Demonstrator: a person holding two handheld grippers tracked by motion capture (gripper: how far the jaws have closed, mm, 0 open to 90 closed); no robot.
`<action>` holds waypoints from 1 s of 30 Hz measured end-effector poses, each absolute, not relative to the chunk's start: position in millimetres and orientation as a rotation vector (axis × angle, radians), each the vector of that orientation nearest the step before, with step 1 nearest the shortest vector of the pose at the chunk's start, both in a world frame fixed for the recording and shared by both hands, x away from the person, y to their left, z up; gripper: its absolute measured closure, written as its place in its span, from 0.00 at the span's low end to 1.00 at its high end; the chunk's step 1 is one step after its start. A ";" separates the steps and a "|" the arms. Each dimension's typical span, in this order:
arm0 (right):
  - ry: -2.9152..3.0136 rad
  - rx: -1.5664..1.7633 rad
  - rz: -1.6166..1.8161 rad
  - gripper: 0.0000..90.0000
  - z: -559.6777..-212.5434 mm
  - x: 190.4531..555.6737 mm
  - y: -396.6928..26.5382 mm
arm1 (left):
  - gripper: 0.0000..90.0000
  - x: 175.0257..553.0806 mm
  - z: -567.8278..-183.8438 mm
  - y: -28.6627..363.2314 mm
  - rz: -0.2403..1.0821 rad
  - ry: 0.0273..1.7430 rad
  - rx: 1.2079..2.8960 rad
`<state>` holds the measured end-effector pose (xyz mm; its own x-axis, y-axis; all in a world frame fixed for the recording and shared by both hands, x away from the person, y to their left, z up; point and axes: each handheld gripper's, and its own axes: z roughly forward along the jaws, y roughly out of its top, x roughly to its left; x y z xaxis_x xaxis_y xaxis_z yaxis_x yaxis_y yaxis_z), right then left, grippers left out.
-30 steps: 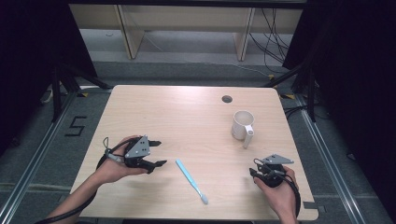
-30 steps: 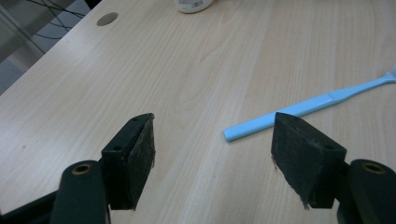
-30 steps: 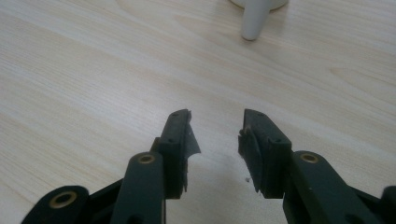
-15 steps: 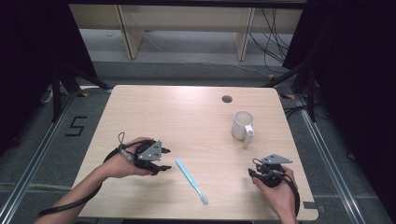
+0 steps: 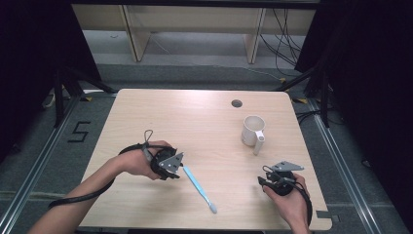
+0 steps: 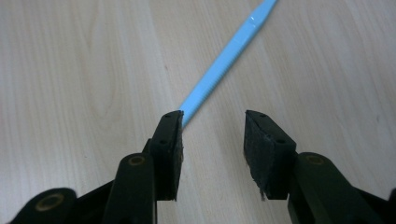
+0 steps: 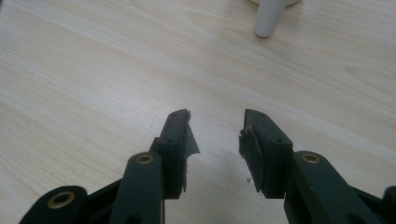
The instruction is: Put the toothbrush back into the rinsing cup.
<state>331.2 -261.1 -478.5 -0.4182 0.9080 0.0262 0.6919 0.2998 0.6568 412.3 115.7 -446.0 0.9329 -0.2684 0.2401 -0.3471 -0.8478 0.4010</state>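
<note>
A light blue toothbrush lies slantwise on the wooden table, bristle end toward the front edge. My left gripper sits at its handle end. In the left gripper view the blue handle runs up to the left jaw's tip, and the left gripper has just been closing, its pads a gap apart and pressing on nothing. A white mug stands at the right. My right gripper rests in front of the mug, open on bare wood, with the mug's handle ahead.
A round cable hole sits near the table's far edge. Shelving legs and cables stand on the floor beyond the table. Dark frames flank both sides.
The left hand has slid right to the toothbrush's handle end and its jaws have narrowed. The right hand, the mug and the toothbrush have kept still.
</note>
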 end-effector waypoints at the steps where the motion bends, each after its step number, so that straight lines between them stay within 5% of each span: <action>1: 2.225 1.440 0.854 0.68 -479.0 331.1 -261.1 | 0.64 415.2 -443.8 111.7 0.224 -0.498 2.659; 30: 2.248 1.426 0.873 0.68 -479.4 332.6 -261.8 | 0.70 432.1 -463.8 60.4 0.169 -0.967 2.755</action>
